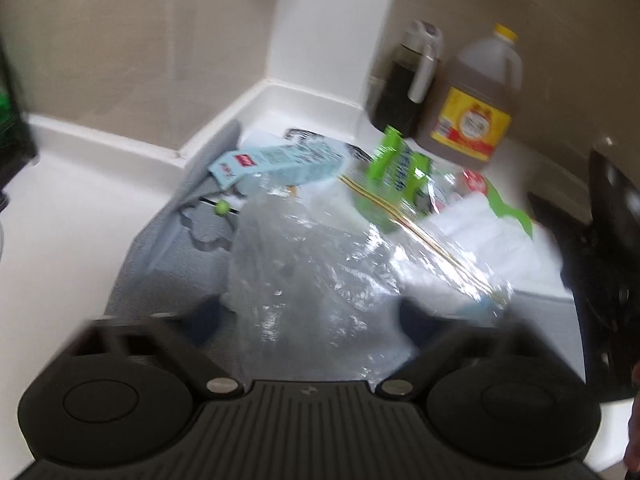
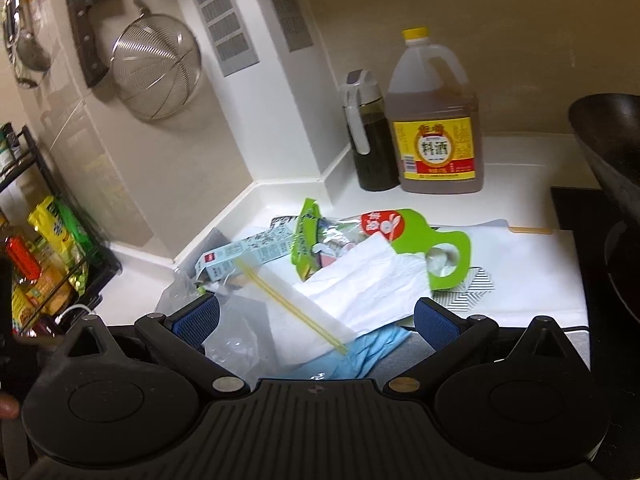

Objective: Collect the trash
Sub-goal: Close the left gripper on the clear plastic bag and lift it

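Crinkled clear plastic bag (image 1: 320,280) lies dead ahead between the left gripper (image 1: 310,316)'s spread fingers on the countertop (image 1: 80,216), nearer than the right gripper (image 2: 316,320), also agape over white paper (image 2: 360,280).

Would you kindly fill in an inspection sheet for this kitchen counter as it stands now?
Surface: white countertop, bare at the back corner.
Job's things: crumpled clear plastic bag, white paper tissue, pale blue carton, green snack wrapper, green-handled package, all heaped together.
Clutter: yellow-capped cooking wine jug beside dark oil dispenser bottle; black wok at right.
Grippers: left gripper jaws apart around the clear bag; right gripper jaws apart above the heap.
Cables: white cable by the rack.
Surroundings: steel mesh strainer on wall; black spice rack.
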